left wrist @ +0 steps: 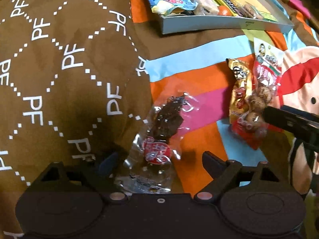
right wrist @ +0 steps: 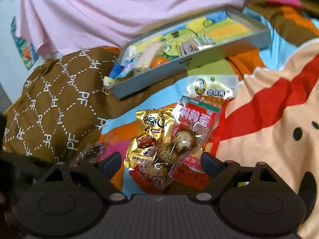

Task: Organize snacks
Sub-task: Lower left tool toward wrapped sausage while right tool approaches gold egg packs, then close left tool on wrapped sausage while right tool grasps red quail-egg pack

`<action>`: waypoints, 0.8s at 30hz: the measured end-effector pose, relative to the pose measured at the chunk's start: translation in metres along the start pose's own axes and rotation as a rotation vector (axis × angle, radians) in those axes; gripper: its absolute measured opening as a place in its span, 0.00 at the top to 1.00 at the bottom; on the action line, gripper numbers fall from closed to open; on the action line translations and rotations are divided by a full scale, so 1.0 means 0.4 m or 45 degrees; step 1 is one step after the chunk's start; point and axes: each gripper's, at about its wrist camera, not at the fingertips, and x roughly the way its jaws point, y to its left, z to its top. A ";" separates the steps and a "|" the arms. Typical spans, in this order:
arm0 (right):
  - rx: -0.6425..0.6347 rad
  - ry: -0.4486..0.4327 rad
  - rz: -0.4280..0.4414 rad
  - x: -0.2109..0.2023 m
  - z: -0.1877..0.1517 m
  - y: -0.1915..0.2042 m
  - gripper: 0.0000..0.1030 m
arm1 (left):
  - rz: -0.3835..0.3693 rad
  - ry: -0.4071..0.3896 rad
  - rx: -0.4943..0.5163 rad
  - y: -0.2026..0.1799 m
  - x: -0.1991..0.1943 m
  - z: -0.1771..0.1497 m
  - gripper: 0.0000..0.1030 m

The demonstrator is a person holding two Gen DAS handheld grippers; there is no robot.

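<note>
I'm straddling the jerky pack [left wrist: 164, 131] with my left gripper [left wrist: 159, 161], jaws spread wide, pads either side of the clear wrapper and not pressing it. My right gripper [right wrist: 161, 162] is also spread, bracketing the egg pack [right wrist: 179, 145] that's overlapping the gold pack [right wrist: 148, 137]; no pinch there either. All three are lying on the blanket [left wrist: 195, 107], near its middle; a fourth, yellow-topped pack [right wrist: 214, 86] is sitting just behind the egg pack. Tray [left wrist: 219, 24] is sitting further back, already holding several snacks at its left end, right end looking free. To grip well I'm aiming low on the crinkly film, catching the solid contents rather than the slack edge, and keeping the right pads off the gold pack so only one comes up. The brown cushion [left wrist: 59, 69] is crowding the jerky on the left, so I'm planning to lift straight up first, then cross to the tray over its near wall. The right finger [left wrist: 289, 117] is close, so I'm staggering the lifts.
</note>
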 end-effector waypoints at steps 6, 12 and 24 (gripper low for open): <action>0.070 0.091 -0.040 0.081 0.021 0.002 0.25 | -0.026 0.003 0.031 -0.015 0.003 -0.001 0.13; -0.072 0.142 -0.158 0.117 0.024 0.044 0.37 | -0.045 -0.005 0.015 -0.011 -0.001 0.004 0.13; -0.333 0.340 -0.093 0.037 0.017 0.006 0.54 | -0.037 0.006 0.080 -0.049 -0.002 -0.005 0.13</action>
